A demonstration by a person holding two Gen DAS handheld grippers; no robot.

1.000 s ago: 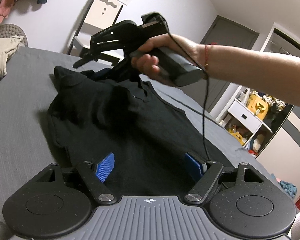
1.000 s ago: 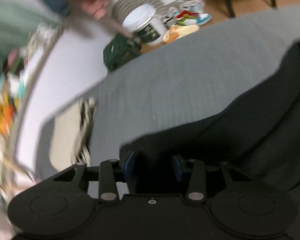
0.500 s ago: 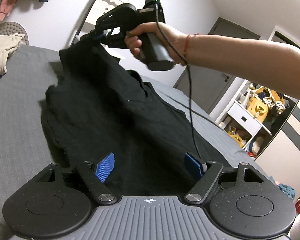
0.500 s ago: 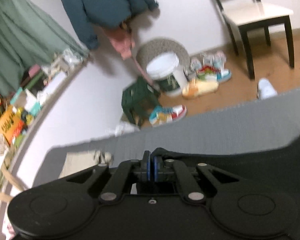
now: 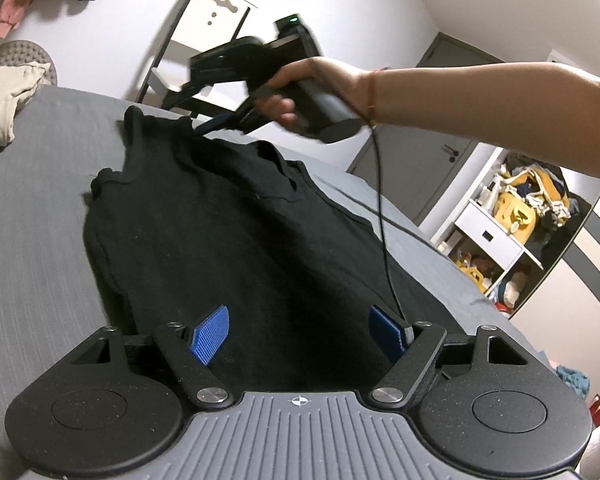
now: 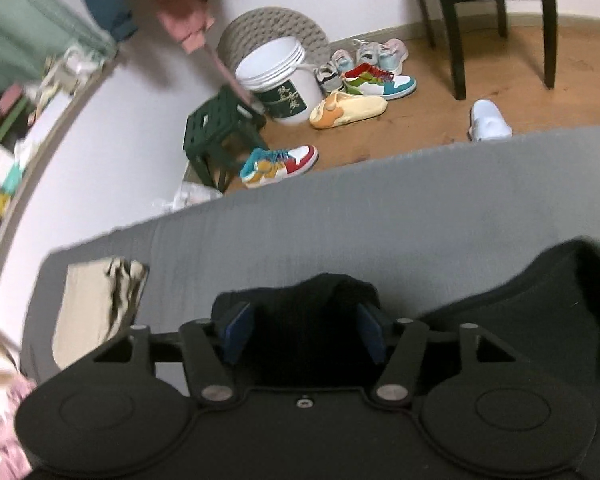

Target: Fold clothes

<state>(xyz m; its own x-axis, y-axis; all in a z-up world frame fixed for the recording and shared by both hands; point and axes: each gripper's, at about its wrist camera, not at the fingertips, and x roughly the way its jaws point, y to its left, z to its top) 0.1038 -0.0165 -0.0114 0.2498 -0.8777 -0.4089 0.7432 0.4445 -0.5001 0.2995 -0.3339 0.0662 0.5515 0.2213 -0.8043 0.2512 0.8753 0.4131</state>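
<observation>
One black shirt (image 5: 228, 240) lies spread on the grey bed (image 5: 32, 208). Two tools work it. The left tool (image 5: 300, 334) hovers spread wide over the hem. The right tool (image 6: 306, 336), pinched onto the far corner half a second ago, now gapes wide around that cloth, lowered.

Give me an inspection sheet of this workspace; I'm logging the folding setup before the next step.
Surface: grey bed, bare around the shirt.
Job's things: black shirt spread on the bed, one corner bunched between the right gripper's pads.
Clutter: beige cloth at the bed's far corner.
Grippers: left gripper open over the shirt hem; right gripper open, fabric between its pads.
Cables: black cable hangs from the right gripper across the shirt.
Surroundings: chair, bucket, shoes, stool, toy shelf.
</observation>
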